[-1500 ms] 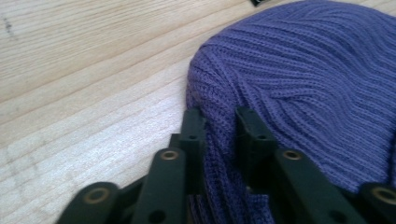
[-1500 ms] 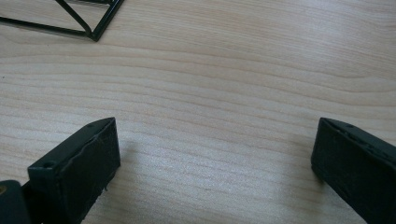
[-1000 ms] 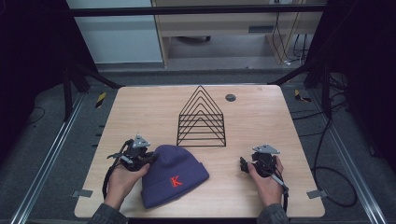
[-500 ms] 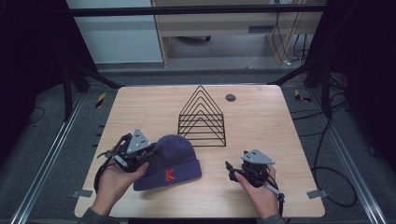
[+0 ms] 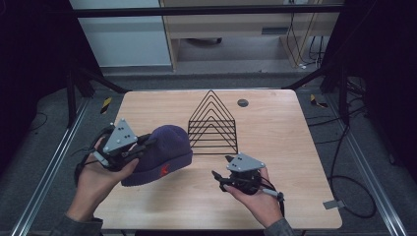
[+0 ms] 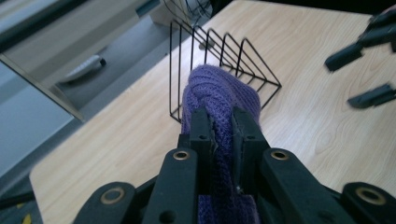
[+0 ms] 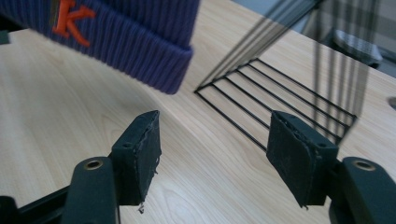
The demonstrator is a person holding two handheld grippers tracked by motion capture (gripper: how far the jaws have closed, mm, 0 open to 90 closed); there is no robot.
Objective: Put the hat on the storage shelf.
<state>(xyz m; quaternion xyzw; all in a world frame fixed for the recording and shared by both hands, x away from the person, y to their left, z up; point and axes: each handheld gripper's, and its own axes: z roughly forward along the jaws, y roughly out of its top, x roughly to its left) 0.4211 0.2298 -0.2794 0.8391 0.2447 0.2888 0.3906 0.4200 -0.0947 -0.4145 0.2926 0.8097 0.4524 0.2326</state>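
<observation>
Beanie point(image 5: 164, 152), a purple knitted one with an orange letter K on its cuff, hangs lifted off the wooden table point(image 5: 290, 128) at its left front, gripped by the left gripper point(image 5: 147, 143). In the left gripper view the two black jaws are pressed together on a fold of the purple knit point(image 6: 219, 93), which bulges up past their tips. Just right of the beanie stands a black wire rack point(image 5: 212, 123) of triangular dividers, near the middle of the table. The right gripper point(image 5: 220, 180) hovers over the front of the table, well apart from the beanie, its jaws apart with nothing between them; they have just been closing. In the right gripper view the cuff of the beanie point(image 7: 140, 32) hangs above bare wood beyond the pads point(image 7: 144, 154).
</observation>
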